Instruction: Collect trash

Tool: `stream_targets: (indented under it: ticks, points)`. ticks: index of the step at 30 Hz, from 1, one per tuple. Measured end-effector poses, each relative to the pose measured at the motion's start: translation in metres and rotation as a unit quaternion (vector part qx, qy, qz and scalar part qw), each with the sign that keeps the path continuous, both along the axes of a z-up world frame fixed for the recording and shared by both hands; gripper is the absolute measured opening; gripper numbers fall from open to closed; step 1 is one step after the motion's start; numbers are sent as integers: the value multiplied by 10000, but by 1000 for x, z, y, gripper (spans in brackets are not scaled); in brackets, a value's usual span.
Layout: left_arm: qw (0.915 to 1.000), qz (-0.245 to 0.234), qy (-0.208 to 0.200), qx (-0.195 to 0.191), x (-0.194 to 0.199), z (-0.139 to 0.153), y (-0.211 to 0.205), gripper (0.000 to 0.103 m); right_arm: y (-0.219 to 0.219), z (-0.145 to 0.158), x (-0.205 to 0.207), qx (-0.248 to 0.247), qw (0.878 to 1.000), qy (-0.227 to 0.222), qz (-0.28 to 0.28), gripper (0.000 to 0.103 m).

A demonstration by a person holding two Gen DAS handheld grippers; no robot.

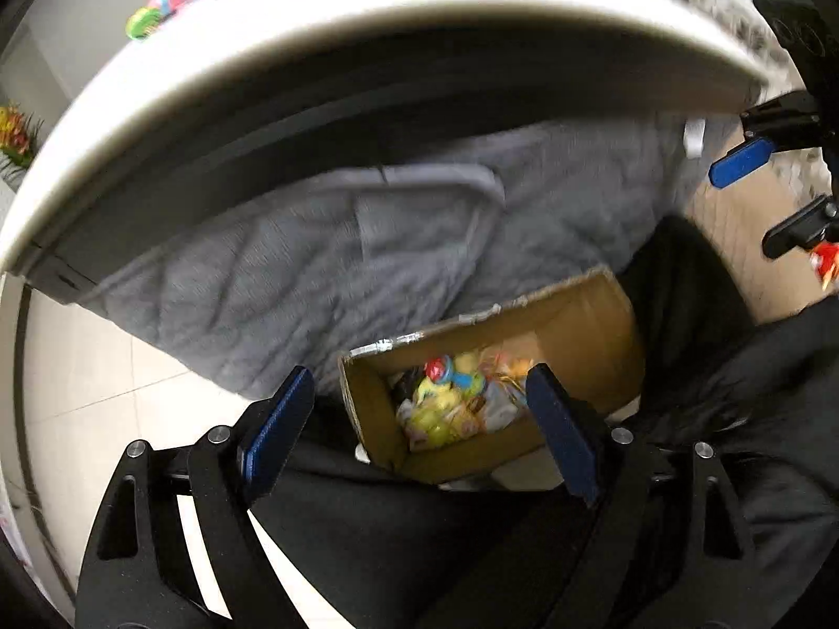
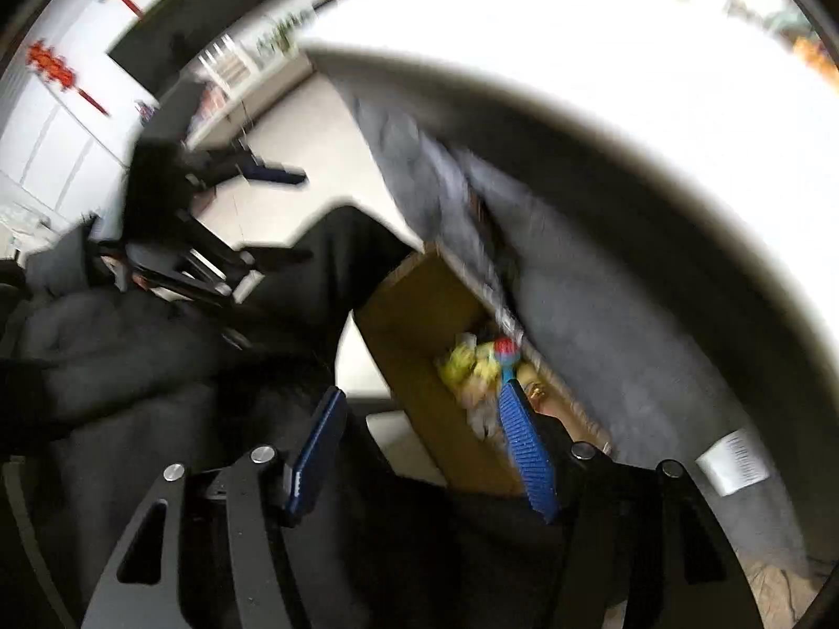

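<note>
An open cardboard box (image 1: pixel 577 325) stands on the floor under the table edge, holding several bright wrappers (image 1: pixel 445 409) in yellow, red and blue. My left gripper (image 1: pixel 419 372) hangs open above the box with nothing between its blue pads. In the right wrist view the same box (image 2: pixel 419 314) and wrappers (image 2: pixel 472 367) lie just beyond my right gripper (image 2: pixel 422 390), which is open and empty. The right gripper (image 1: pixel 744 209) also shows at the right edge of the left wrist view. A red and yellow scrap (image 1: pixel 824 262) sits by its lower finger; I cannot tell whether they touch.
A white round table (image 1: pixel 367 26) overhangs the box, with colourful items (image 1: pixel 157 15) at its far side. A grey quilt (image 1: pixel 314 262) hangs beneath it, behind the box. A person's dark clothing (image 1: pixel 760 419) crowds the near side. Pale floor tiles (image 1: pixel 94 393) show on the left.
</note>
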State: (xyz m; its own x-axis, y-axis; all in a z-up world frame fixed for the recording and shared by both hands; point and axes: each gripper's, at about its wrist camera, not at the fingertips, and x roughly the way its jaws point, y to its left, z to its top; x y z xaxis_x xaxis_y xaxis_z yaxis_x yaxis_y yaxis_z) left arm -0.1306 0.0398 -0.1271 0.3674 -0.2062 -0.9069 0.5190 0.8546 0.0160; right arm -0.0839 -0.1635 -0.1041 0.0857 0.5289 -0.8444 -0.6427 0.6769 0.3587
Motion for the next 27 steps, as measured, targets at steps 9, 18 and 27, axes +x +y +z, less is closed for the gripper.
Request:
stream_targets:
  ticks: [9, 18, 27]
  points:
    - [9837, 286, -1496, -959, 50, 115, 2, 89, -36, 86, 107, 1225, 9579, -726, -2494, 65]
    - [9732, 1051, -1828, -915, 154, 132, 13, 89, 4, 55, 222, 638, 9089, -420, -4100, 58]
    - [9825, 1428, -915, -773, 290, 106, 25, 89, 4, 58, 211, 296, 9165, -602, -3943, 13]
